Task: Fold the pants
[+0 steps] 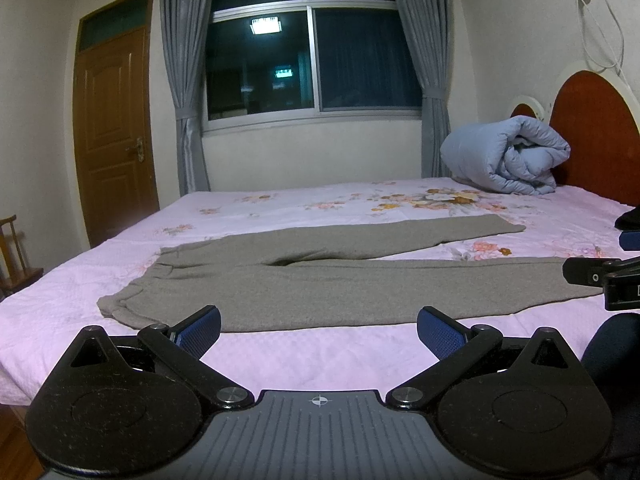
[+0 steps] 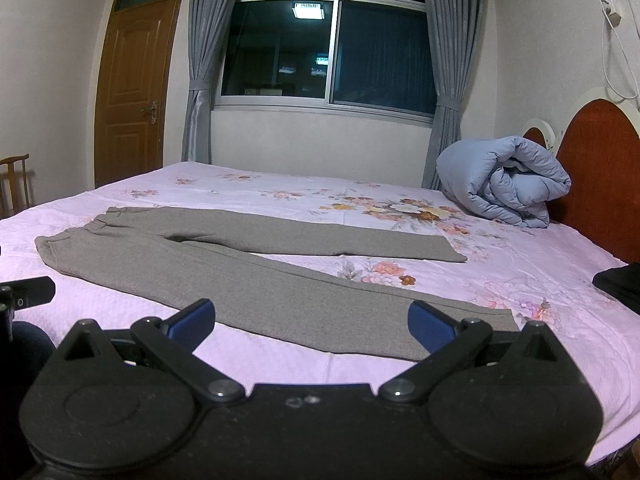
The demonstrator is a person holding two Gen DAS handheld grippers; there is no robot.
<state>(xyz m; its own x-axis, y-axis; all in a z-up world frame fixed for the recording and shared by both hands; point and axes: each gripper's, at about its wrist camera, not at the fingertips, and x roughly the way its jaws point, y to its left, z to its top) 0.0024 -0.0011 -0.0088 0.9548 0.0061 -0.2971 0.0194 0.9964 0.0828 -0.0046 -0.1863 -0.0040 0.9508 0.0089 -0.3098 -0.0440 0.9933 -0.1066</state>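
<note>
On the far left, beyond the foot of the bed (image 2: pixel 120 300), a wooden chair (image 2: pixel 16 184) stands by the wall near the brown door (image 2: pixel 136 92). The grey pants (image 2: pixel 248 280) lie flat on the floral pink sheet, waistband (image 1: pixel 120 304) toward the left, the two legs running rightward and spreading apart in a narrow V, so pink sheet shows between them. By the look of it, no fold has been made yet: the garment is only spread out and smoothed, and the whole job remains, probably laying one leg over the other and then doubling the length. The left tool (image 1: pixel 319 330) hovers above the sheet just short of the near edge of the pants around the hip, its blue-padded fingers (image 1: pixel 200 330) spread wide and holding nothing. The right tool (image 2: pixel 311 322) hangs over the near leg close to its cuff (image 2: pixel 496 320), fingers likewise splayed and empty, not touching the cloth as far as can be told. Farther right, a rolled pale-blue quilt (image 2: pixel 504 184) rests against the red headboard (image 2: pixel 600 168), well apart from the pants, and a dark item (image 2: pixel 620 280) lies at the right edge of the bed, too cropped to identify.
</note>
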